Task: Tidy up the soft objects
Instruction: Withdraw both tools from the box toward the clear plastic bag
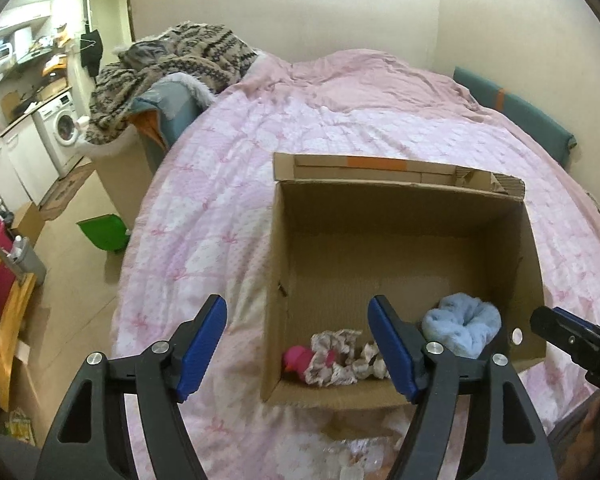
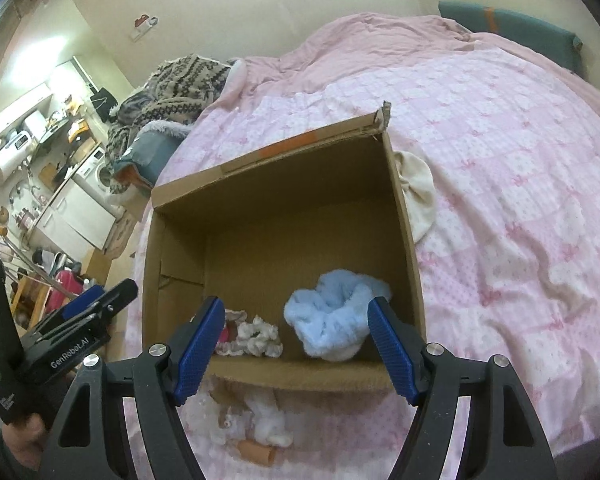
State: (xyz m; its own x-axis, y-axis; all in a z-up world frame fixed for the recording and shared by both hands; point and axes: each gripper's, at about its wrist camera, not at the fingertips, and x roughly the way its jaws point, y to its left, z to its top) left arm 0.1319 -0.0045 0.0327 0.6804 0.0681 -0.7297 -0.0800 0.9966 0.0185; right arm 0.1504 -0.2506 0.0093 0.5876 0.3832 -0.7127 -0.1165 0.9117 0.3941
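Note:
An open cardboard box [image 1: 400,216] [image 2: 284,184] sits on the pink bed. Inside it lie a fluffy light blue soft item [image 1: 462,330] [image 2: 332,316] and a floral fabric piece with a pink part [image 1: 332,358] [image 2: 256,336]. My left gripper [image 1: 298,346] is open and empty above the box's near left corner. My right gripper [image 2: 296,344] is open and empty over the box's near edge. A small doll with white clothes [image 2: 260,428] lies on the bed in front of the box. A cream soft item [image 2: 418,196] lies right of the box.
The pink quilted bed [image 1: 220,168] fills most of both views. A patterned blanket pile [image 1: 172,72] lies at its far left. A green bin [image 1: 102,232], a washing machine [image 1: 62,132] and a wooden chair [image 1: 4,320] stand on the floor to the left.

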